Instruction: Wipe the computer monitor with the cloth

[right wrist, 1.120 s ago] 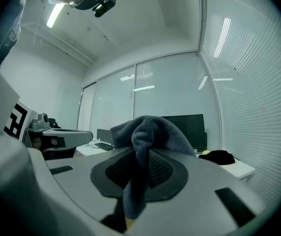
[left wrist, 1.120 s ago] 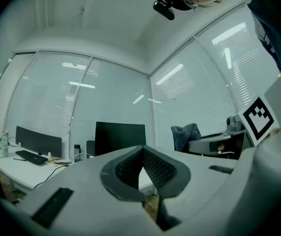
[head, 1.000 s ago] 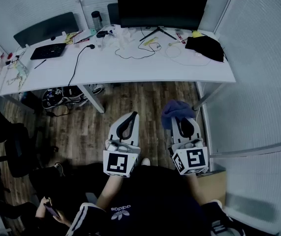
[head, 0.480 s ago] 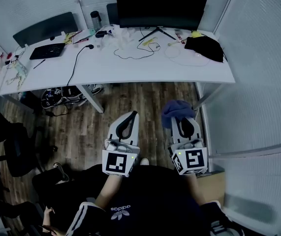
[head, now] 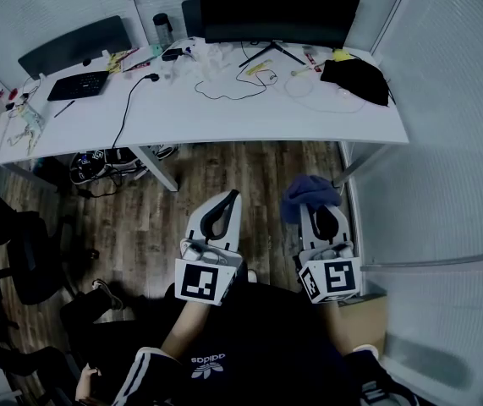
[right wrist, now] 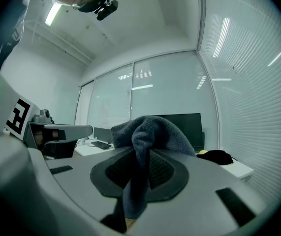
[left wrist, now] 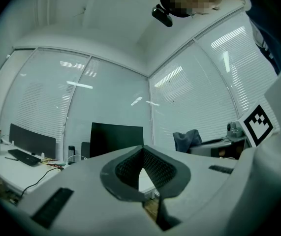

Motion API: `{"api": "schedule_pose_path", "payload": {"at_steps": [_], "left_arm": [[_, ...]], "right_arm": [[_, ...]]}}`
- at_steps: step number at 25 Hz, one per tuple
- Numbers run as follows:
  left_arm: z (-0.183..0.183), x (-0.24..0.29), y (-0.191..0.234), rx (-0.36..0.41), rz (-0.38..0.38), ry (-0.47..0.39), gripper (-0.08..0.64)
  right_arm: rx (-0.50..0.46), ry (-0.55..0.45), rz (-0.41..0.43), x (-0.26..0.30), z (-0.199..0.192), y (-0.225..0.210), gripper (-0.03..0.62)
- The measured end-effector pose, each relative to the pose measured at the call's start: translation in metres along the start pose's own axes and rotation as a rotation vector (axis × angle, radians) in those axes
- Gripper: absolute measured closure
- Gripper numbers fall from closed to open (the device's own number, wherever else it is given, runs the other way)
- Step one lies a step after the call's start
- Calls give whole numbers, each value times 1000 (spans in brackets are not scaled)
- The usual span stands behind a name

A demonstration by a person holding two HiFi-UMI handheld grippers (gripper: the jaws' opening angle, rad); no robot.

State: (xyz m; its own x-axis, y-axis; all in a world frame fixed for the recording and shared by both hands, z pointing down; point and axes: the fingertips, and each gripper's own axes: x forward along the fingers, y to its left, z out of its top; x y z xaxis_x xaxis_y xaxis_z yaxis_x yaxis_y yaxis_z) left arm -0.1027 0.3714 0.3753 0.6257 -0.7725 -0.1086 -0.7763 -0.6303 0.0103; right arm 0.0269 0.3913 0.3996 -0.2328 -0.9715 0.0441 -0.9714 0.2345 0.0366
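A black computer monitor (head: 277, 7) stands dark at the back of the white desk (head: 224, 112), also visible as the monitor (left wrist: 116, 139) and the monitor (right wrist: 187, 127). My right gripper (head: 315, 203) is held over the wooden floor, well short of the desk, shut on a blue-grey cloth (head: 305, 191). The cloth (right wrist: 147, 134) bunches above the jaws and hangs down between them. My left gripper (head: 225, 201) is beside it, shut with nothing in it; its tips (left wrist: 141, 149) meet.
On the desk lie a keyboard (head: 81, 85), cables (head: 233, 87), a dark cup (head: 163, 30), and a black bundle (head: 355, 79) at the right. A second dark screen (head: 76, 47) stands at the left. Office chairs (head: 8, 244) stand left; glass walls with blinds (head: 444, 142) close the right.
The view has shifted slightly; both grippers and the cloth sit a little lower and to the right in the head view. Jaw states are unchanged.
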Motion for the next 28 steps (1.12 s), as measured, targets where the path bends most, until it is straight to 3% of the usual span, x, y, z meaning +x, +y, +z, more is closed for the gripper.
{"api": "schedule_pose_path", "payload": {"at_steps": [6,17,28], "left_arm": [[-13,45,35,-10,-13,10,554],[-15,141,132,-23,-50,18,555],[-34,176,177,-59,-50,48,554]], "right_arm": [[9,16,-41,47,-9,-20,543],[-5,14,-89,166,16,-41,543],[23,26,-135,218,11,-54,543]]}}
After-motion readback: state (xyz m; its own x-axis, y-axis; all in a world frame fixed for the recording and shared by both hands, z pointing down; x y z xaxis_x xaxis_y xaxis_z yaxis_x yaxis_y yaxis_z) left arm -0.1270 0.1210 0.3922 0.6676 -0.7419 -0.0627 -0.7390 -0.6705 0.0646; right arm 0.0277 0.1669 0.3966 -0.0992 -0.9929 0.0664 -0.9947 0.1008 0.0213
